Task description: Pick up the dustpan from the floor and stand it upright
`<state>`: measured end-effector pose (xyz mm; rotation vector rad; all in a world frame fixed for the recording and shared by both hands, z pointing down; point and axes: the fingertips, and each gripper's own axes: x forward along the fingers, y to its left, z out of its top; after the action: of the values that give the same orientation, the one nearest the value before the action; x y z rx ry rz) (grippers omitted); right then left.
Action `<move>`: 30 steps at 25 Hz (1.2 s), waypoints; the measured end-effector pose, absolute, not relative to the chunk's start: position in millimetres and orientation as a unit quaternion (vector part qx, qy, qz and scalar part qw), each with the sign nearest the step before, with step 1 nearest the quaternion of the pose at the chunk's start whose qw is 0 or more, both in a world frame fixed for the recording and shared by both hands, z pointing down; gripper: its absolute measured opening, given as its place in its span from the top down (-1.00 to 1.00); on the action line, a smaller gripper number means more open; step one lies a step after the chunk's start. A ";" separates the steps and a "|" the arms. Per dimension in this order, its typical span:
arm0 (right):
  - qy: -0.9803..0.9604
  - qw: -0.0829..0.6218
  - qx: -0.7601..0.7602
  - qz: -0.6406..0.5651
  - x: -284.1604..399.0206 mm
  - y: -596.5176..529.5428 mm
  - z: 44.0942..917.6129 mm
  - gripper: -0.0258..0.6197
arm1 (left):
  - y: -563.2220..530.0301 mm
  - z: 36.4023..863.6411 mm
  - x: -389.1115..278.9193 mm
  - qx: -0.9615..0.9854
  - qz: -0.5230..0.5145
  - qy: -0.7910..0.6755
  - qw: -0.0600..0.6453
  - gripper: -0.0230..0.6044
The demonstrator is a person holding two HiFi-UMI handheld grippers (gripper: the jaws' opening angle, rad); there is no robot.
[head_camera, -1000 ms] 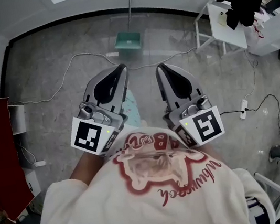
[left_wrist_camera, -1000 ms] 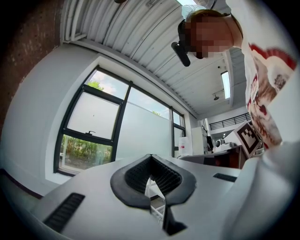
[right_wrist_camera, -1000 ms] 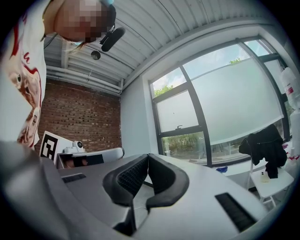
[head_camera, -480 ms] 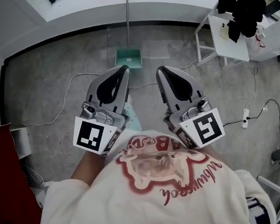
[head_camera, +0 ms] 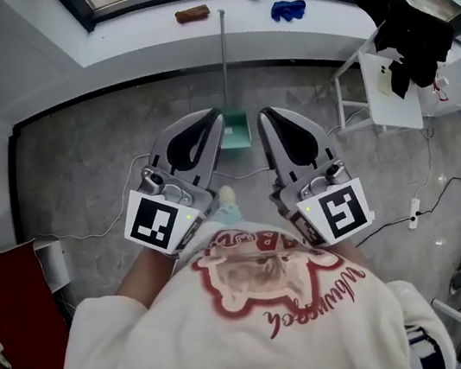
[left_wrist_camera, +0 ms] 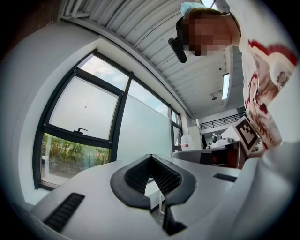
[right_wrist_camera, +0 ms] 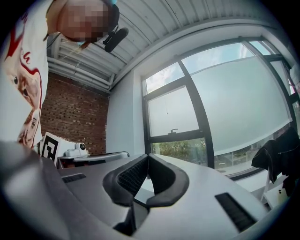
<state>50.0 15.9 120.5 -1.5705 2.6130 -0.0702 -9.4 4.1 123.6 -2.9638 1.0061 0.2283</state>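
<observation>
In the head view a green dustpan sits on the grey floor below the window, and its long thin handle runs up toward the white sill. My left gripper is shut and empty, and its tip overlaps the pan's left edge in that view. Just right of the pan my right gripper is also shut and empty. Both point level toward the window. The left gripper view shows its shut jaws against the window, as does the right gripper view. The dustpan is in neither gripper view.
White cables trail across the floor. A white stand with black clothing stands at the right, with a power strip below it. A brown item and blue gloves lie on the sill. A red object stands at the left.
Both grippers and the person have moved forward toward the window. The dustpan now lies right at the gripper tips instead of well ahead of them. Both grippers stay shut.
</observation>
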 end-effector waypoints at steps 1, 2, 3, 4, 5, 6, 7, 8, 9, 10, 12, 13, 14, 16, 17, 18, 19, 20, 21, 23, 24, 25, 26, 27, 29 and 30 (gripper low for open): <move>0.854 0.048 -0.517 -0.023 48.3 7.6 119.6 0.84 | -4.4 123.5 -11.9 -0.945 0.072 0.319 0.003 0.87; 0.853 0.047 -0.519 -0.025 47.6 0.7 121.1 0.84 | -12.1 123.4 -13.6 -0.945 0.073 0.318 0.003 0.87; 0.852 0.045 -0.522 -0.028 47.6 -5.0 123.8 0.84 | -19.1 123.4 -14.5 -0.945 0.075 0.318 0.001 0.87; 0.850 0.044 -0.523 -0.032 47.6 -9.7 126.6 0.84 | -25.2 123.6 -14.8 -0.945 0.077 0.318 -0.002 0.87; 0.849 0.043 -0.525 -0.035 47.8 -13.6 129.0 0.84 | -30.6 124.2 -14.4 -0.945 0.079 0.319 -0.006 0.87; 0.849 0.043 -0.526 -0.038 48.3 -16.9 131.0 0.84 | -35.2 125.5 -13.3 -0.945 0.080 0.319 -0.009 0.87; 0.849 0.042 -0.526 -0.040 49.3 -19.7 132.6 0.84 | -38.9 127.0 -11.4 -0.945 0.080 0.318 -0.011 0.87; 0.848 0.040 -0.526 -0.042 50.7 -22.2 134.3 0.84 | -41.8 128.1 -8.6 -0.945 0.081 0.318 -0.014 0.87; 0.848 0.036 -0.526 -0.046 52.6 -24.3 136.8 0.84 | -44.3 129.1 -5.4 -0.944 0.082 0.318 -0.017 0.87; 0.848 0.033 -0.526 -0.050 55.1 -26.4 139.7 0.84 | -46.9 130.3 -1.9 -0.944 0.083 0.317 -0.020 0.87; 0.846 0.034 -0.528 -0.056 60.3 -32.9 140.0 0.84 | -53.5 133.1 4.9 -0.944 0.084 0.318 -0.024 0.87; 0.846 0.036 -0.529 -0.056 63.2 -37.4 138.2 0.84 | -57.8 134.1 8.0 -0.944 0.084 0.319 -0.025 0.87; 0.846 0.037 -0.528 -0.056 66.7 -42.2 137.1 0.84 | -62.3 134.7 11.0 -0.943 0.085 0.321 -0.027 0.87; 0.848 0.029 -0.525 -0.059 75.1 -51.8 139.5 0.84 | -70.0 134.4 17.1 -0.941 0.088 0.325 -0.030 0.87; 0.850 0.025 -0.522 -0.060 78.4 -56.9 141.3 0.84 | -74.0 133.7 19.7 -0.940 0.090 0.327 -0.030 0.87; 0.853 0.025 -0.517 -0.058 80.0 -62.6 141.0 0.84 | -78.8 133.3 21.7 -0.939 0.092 0.330 -0.029 0.87; 0.857 0.027 -0.512 -0.053 80.0 -68.8 139.0 0.84 | -84.8 133.6 23.0 -0.938 0.092 0.333 -0.029 0.87; 0.859 0.028 -0.509 -0.048 79.6 -74.9 137.3 0.84 | -91.7 134.8 24.0 -0.937 0.092 0.336 -0.030 0.87; 0.860 0.026 -0.508 -0.047 79.8 -80.5 137.1 0.84 | -98.7 136.8 24.8 -0.936 0.091 0.339 -0.031 0.87; 0.861 0.017 -0.506 -0.051 83.5 -89.9 144.1 0.84 | -111.4 141.8 27.6 -0.933 0.090 0.348 -0.035 0.87; 0.862 0.009 -0.504 -0.055 87.4 -94.5 151.0 0.84 | -117.4 144.2 29.8 -0.931 0.091 0.352 -0.038 0.87; 0.863 0.005 -0.502 -0.061 91.5 -100.4 157.4 0.84 | -123.4 147.2 32.3 -0.929 0.092 0.356 -0.041 0.87; 0.863 0.004 -0.502 -0.066 95.0 -107.7 162.4 0.84 | -129.4 151.3 34.9 -0.928 0.092 0.360 -0.044 0.87; 0.863 0.004 -0.501 -0.071 98.1 -115.5 167.1 0.84 | -135.3 156.4 37.5 -0.926 0.090 0.363 -0.048 0.87; 0.865 0.003 -0.495 -0.082 103.7 -130.2 177.1 0.84 | -145.7 167.8 42.8 -0.923 0.085 0.370 -0.057 0.87; 0.867 0.004 -0.491 -0.088 105.9 -137.2 181.4 0.84 | -150.4 172.9 45.0 -0.922 0.081 0.374 -0.061 0.87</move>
<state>105.9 -137.2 181.4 -1.5374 2.7173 -0.2744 45.0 -150.4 172.9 -3.0141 1.2232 0.2655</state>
